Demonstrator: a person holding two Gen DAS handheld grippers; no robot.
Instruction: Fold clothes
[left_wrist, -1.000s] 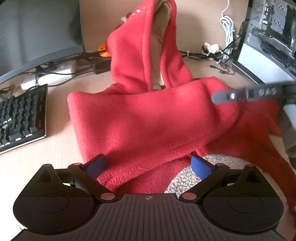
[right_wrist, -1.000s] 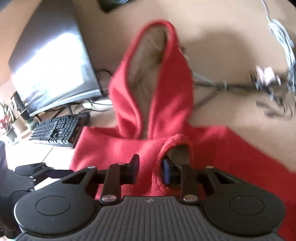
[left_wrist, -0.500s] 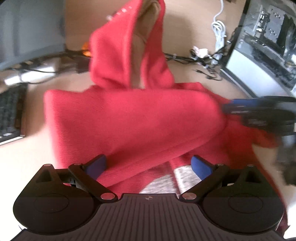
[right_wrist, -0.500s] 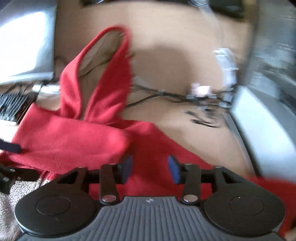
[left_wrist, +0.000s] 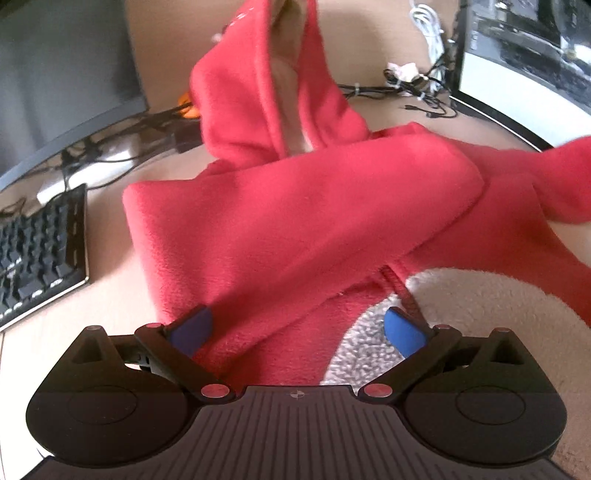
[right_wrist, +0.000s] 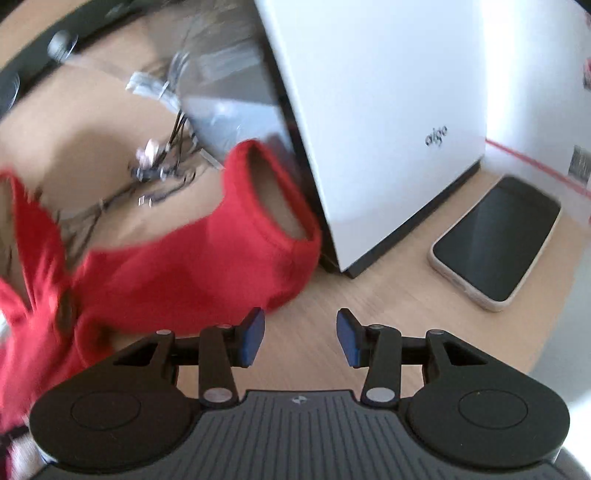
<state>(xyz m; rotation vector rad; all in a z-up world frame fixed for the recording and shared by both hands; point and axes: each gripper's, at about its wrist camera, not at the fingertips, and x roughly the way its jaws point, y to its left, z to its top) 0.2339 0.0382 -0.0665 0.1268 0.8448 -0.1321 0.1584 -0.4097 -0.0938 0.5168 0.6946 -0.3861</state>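
A red fleece hooded garment (left_wrist: 295, 221) lies on the wooden desk, hood (left_wrist: 273, 85) at the far side, one sleeve folded across the body, a pale fleecy patch (left_wrist: 480, 295) at the near right. My left gripper (left_wrist: 297, 328) is open and empty, its blue pads just above the garment's near part. In the right wrist view the other sleeve's cuff (right_wrist: 273, 199) lies out to the right, against a white box. My right gripper (right_wrist: 300, 338) is open and empty over bare desk, just right of that sleeve.
A black keyboard (left_wrist: 40, 247) and a dark monitor (left_wrist: 62, 77) stand left of the garment. Cables (left_wrist: 406, 88) lie behind it. A white computer case (right_wrist: 388, 110) stands at the right, with a phone (right_wrist: 496, 240) flat on the desk beside it.
My right gripper has let go of the sleeve it laid across the body, opened, and swung right toward the other sleeve. The left gripper has stayed open, shifting slightly.
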